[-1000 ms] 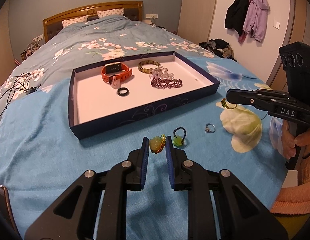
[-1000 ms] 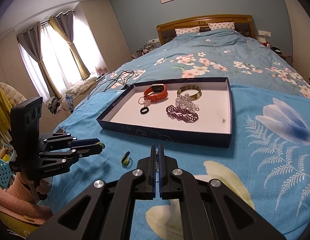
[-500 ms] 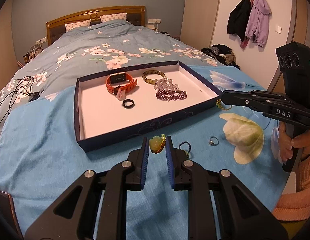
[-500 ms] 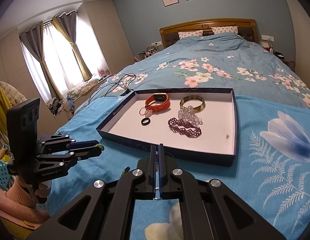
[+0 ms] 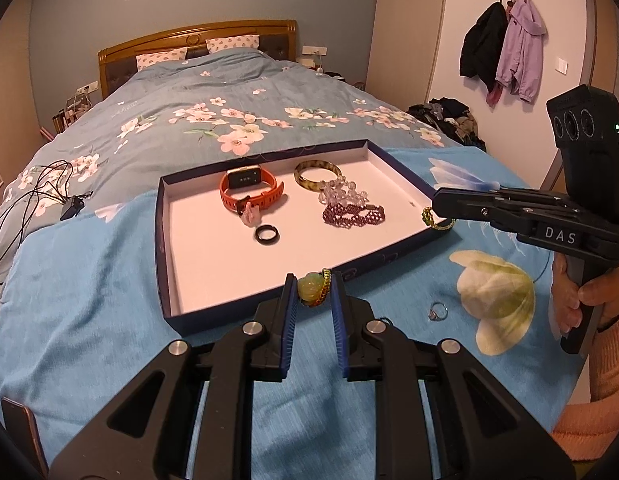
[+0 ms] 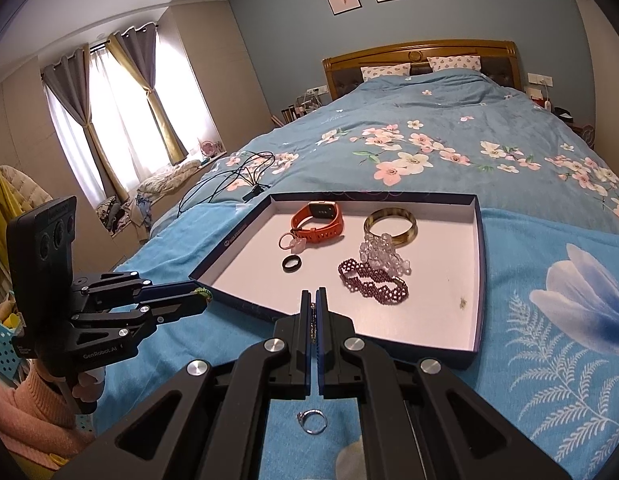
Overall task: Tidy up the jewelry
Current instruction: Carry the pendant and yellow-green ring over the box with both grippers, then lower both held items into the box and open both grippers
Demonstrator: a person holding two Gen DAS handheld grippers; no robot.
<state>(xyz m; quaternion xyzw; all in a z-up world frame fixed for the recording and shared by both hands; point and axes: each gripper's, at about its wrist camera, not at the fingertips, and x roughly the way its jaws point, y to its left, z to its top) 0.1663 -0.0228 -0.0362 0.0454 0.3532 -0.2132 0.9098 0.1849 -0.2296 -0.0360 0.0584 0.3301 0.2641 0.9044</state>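
Observation:
A dark blue tray (image 5: 162, 248) on the bed holds an orange watch (image 5: 249, 194), a brown bangle (image 5: 317, 176), clear beads (image 5: 341, 194), a maroon bead bracelet (image 5: 353, 216) and a black ring (image 5: 266, 235). My left gripper (image 5: 313, 292) is shut on a yellow-green flower pendant (image 5: 309, 287) just before the tray's near wall. My right gripper (image 6: 314, 304) is shut on a green beaded ring (image 5: 433, 218), held at the tray's right corner. A silver ring (image 5: 437, 312) lies on the blanket; it also shows in the right wrist view (image 6: 311, 422).
Black cables (image 5: 33, 200) lie on the bedspread at the left. A wooden headboard (image 5: 197, 40) stands at the far end. Coats (image 5: 501, 48) hang on the right wall. Curtained windows (image 6: 121, 120) are on the other side.
Both grippers have lifted and moved towards the tray with their pieces. The dark-corded green ring beside my left fingers has dropped out of view.

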